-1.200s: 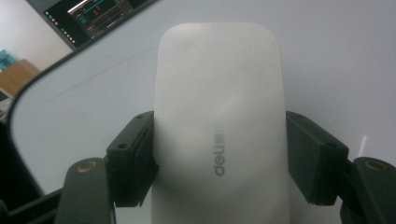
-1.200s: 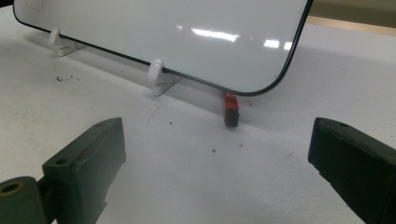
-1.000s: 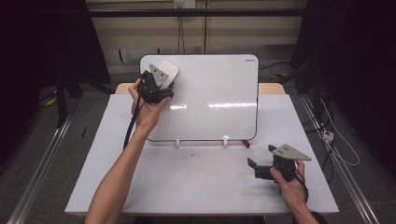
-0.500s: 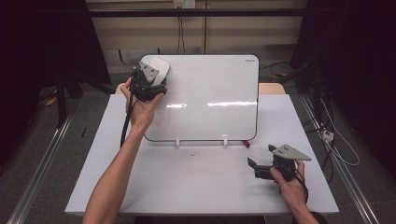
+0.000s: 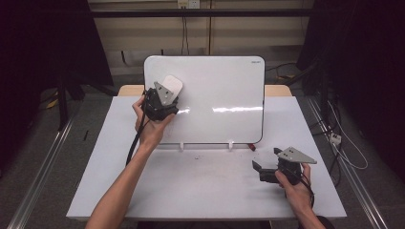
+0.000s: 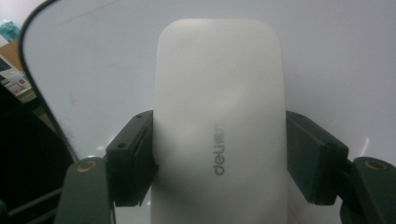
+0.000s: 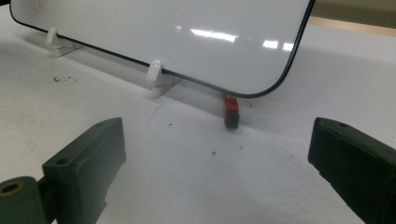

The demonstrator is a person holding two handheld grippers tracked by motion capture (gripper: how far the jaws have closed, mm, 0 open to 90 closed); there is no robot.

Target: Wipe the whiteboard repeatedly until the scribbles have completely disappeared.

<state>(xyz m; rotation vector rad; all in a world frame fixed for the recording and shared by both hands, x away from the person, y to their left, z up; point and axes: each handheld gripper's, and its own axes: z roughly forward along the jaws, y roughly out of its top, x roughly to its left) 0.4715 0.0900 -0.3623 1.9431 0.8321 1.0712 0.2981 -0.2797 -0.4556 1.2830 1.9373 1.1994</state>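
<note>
Down comes the left gripper [image 5: 168, 93] across the whiteboard [image 5: 215, 102], lower on the board's face than half a second back, while the right gripper [image 5: 260, 171] hasn't budged from its spot in front of the board's right corner.

Starting close in: the right gripper rests on the white table [image 5: 191, 191], just in front of the whiteboard's lower right corner, its jaws spread wide with nothing between them. From the right gripper view, a small red block [image 7: 230, 111] with a dark end sits right under that rounded corner, near one of the white clip feet [image 7: 156, 75] propping the board up.

Farther back, the left gripper is clamped on the eraser [image 6: 219, 121], its pads [image 6: 135, 158] pressing both long sides. And what an eraser: a smooth, pale white slab with rounded corners and softly curved top, grey "deli" lettering printed along its length near the gripped end. It lies flat against the whiteboard's upper left area, close to the board's dark-edged left rim. Board surface glossy, with light reflections streaked across its middle.
</note>
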